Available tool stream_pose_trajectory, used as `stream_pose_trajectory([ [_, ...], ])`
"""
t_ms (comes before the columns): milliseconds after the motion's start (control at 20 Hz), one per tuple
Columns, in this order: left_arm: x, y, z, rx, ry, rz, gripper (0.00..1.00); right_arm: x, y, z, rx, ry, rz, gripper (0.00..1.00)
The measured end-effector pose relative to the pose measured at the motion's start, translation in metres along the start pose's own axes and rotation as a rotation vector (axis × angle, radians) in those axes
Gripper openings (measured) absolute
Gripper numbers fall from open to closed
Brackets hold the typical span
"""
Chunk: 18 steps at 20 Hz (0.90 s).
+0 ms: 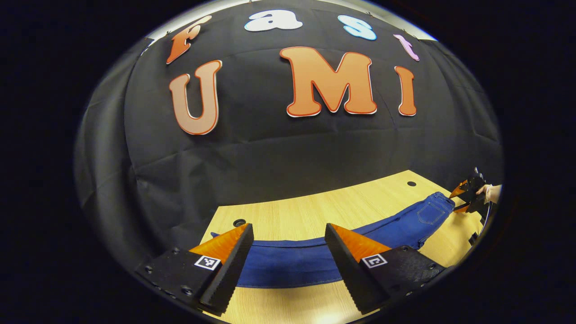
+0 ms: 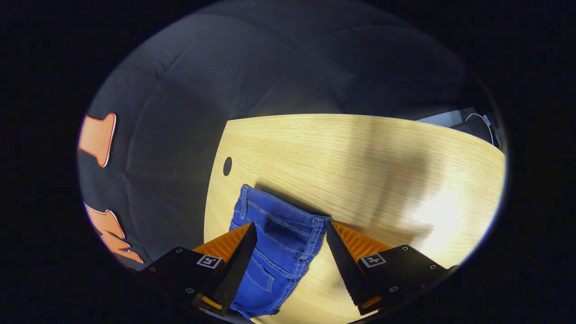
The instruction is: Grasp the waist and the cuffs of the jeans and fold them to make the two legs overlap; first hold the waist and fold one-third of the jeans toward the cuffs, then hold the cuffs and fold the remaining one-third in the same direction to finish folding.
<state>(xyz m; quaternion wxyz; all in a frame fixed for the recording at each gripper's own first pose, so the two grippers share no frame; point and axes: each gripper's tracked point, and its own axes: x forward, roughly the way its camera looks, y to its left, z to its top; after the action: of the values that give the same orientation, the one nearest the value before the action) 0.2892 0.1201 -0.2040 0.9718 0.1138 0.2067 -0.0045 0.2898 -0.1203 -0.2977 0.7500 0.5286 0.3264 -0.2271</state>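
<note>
A black cloth wall (image 1: 288, 153), creased and draped, closes the booth behind a light wood-grain bench (image 2: 360, 153). Round cable holes (image 1: 239, 222) pierce the benchtop near its back corners. Bright glare (image 2: 443, 211) pools on the wood.

Blue jeans (image 1: 315, 252) flat on table (image 1: 288, 216)

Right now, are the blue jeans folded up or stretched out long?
Stretched out long: the jeans lie flat along the table, from cuffs to waist.
</note>
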Motion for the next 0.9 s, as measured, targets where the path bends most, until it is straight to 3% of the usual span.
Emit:
stream_pose_trajectory([
  [150,-0.005,0.003,-0.006,-0.034,0.010,0.026,0.98,0.006,-0.007,0.000,-0.013,-0.016,-0.030,0.89],
  [200,-0.006,0.004,-0.011,-0.045,0.015,0.037,0.98,0.007,-0.010,0.000,-0.025,-0.025,-0.050,0.70],
  [400,-0.015,0.008,-0.023,-0.084,0.034,0.069,0.98,0.015,-0.006,-0.002,-0.164,-0.091,-0.074,0.42],
  [450,-0.018,0.010,-0.025,-0.090,0.037,0.075,0.98,0.018,-0.004,-0.003,-0.212,-0.110,-0.053,0.24],
  [550,-0.024,0.017,-0.024,-0.091,0.037,0.088,0.98,0.017,-0.004,-0.002,-0.207,-0.127,-0.047,0.07],
  [700,-0.032,0.037,-0.022,-0.093,0.026,0.105,0.98,0.000,0.010,-0.001,-0.183,-0.163,-0.017,0.07],
  [900,-0.033,0.073,-0.021,-0.112,0.014,0.116,0.98,-0.032,0.059,-0.010,-0.164,-0.217,0.092,0.07],
])
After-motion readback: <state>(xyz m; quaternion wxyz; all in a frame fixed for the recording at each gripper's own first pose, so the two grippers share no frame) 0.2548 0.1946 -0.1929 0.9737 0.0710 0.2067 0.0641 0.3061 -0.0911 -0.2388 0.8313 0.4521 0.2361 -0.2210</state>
